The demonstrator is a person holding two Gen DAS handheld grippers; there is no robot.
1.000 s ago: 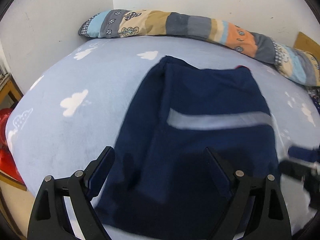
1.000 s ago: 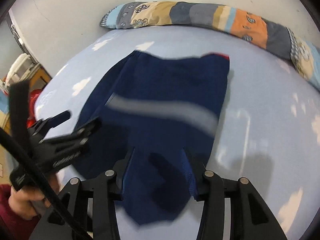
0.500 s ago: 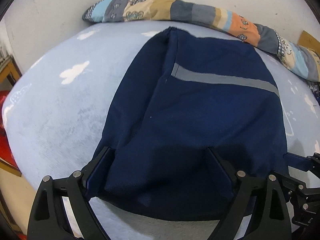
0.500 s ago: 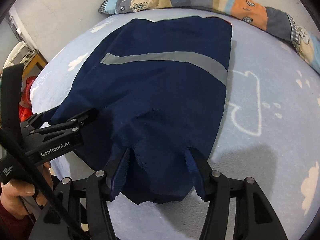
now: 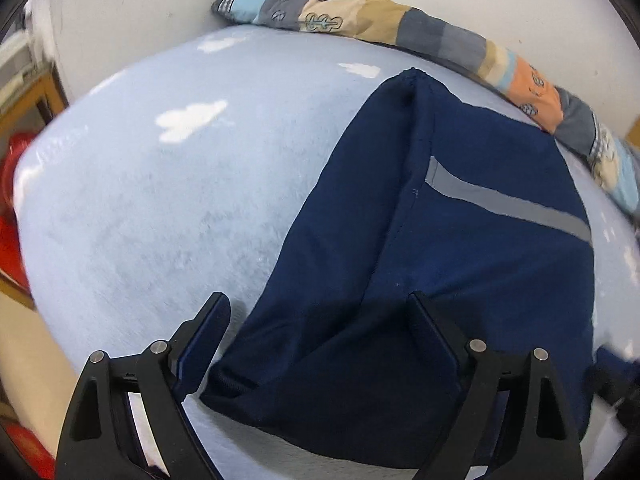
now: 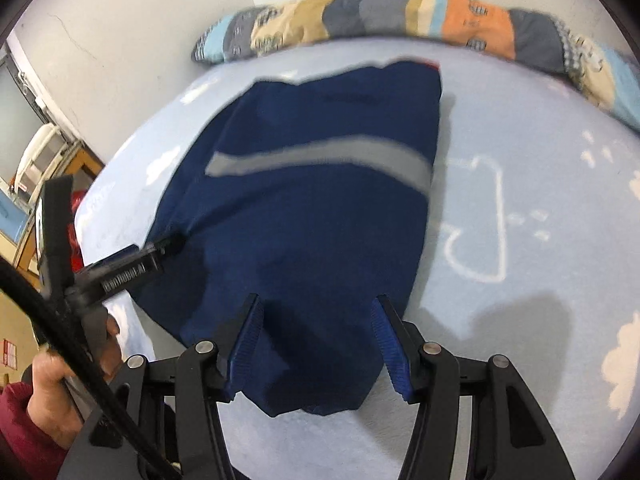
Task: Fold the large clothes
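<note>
Left wrist view: navy garment with grey reflective stripe [image 5: 460,248] lies spread on the pale blue cloud-print bedcover [image 5: 160,200]; the left gripper [image 5: 320,312] is held wide open over its near hem, now shifted rightward in view. Right wrist view: the right gripper [image 6: 316,312], its jaws widened from a second ago, straddles the hem unpinched, suggesting release.

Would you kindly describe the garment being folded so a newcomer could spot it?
On the pale blue cloud-print bed cover, below the patchwork bolster, lies a navy garment. One grey reflective stripe crosses it, and nothing else there is dark blue.
</note>
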